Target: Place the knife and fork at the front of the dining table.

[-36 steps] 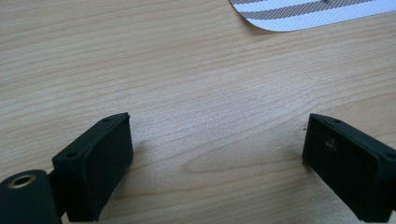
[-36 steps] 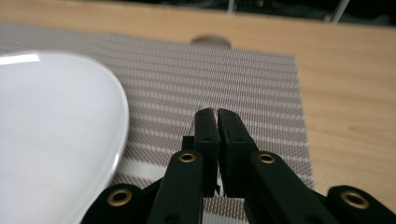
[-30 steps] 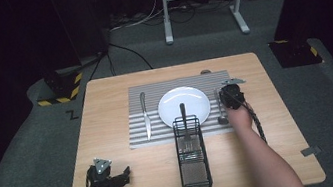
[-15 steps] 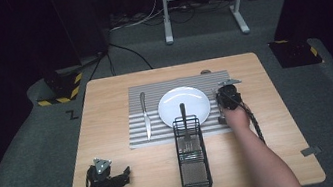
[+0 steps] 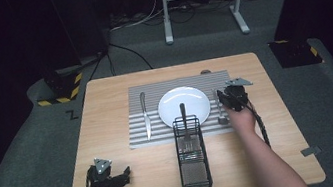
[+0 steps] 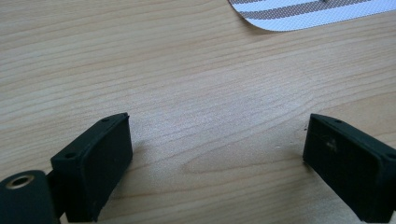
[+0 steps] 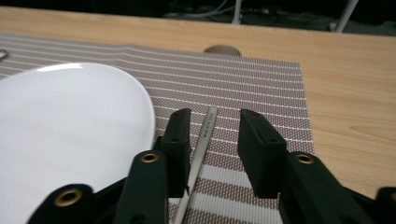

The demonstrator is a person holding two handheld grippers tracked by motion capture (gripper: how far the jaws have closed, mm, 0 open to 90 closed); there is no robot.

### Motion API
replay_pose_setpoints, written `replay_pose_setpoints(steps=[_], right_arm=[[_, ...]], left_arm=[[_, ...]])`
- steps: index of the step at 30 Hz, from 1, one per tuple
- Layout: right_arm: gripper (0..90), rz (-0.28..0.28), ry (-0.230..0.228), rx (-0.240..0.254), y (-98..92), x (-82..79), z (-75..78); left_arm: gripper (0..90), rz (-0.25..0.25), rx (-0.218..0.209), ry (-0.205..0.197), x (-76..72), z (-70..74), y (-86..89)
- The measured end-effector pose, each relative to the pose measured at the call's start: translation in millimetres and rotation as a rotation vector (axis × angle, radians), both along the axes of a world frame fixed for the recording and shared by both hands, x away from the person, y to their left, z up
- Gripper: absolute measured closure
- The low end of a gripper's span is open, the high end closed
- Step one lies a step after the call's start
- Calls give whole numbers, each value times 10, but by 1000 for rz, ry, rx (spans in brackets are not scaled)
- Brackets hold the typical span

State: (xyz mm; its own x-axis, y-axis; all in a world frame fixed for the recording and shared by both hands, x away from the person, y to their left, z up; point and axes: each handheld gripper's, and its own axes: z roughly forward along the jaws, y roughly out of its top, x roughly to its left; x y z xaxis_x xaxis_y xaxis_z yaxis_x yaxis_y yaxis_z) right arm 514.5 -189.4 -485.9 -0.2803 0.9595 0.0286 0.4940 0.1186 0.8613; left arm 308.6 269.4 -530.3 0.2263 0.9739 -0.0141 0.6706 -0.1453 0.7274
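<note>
While the right hand-held gripper (image 7: 212,140), just released, straddles the spoon (image 7: 201,142), its bowl is cut off.

The high view looks forward and down from above the near edge of the table (image 5: 107,113), far enough back to take in the whole top and the floor beyond. The left gripper view sits low at the near left, facing bare wood, with a corner of the striped mat (image 6: 322,11) at its far edge. The right gripper view rides close over the mat's (image 7: 261,79) right part, facing the far edge, the white plate (image 7: 60,126) at its left. Mat (image 5: 154,95) and plate (image 5: 184,103) also lie in the high view.
</note>
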Motion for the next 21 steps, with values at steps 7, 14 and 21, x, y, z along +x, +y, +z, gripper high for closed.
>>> replay_pose_setpoints(steps=[7,14,21], right_arm=[[547,28,-85,24,3,-465,145],[489,86,-208,43,98,-953,395],[500,160,-312,76,328,-1346,652]], left_arm=[[83,0,7,0,0,0,-6],[83,0,8,1,0,0,-6],[83,0,7,1,0,0,-7]])
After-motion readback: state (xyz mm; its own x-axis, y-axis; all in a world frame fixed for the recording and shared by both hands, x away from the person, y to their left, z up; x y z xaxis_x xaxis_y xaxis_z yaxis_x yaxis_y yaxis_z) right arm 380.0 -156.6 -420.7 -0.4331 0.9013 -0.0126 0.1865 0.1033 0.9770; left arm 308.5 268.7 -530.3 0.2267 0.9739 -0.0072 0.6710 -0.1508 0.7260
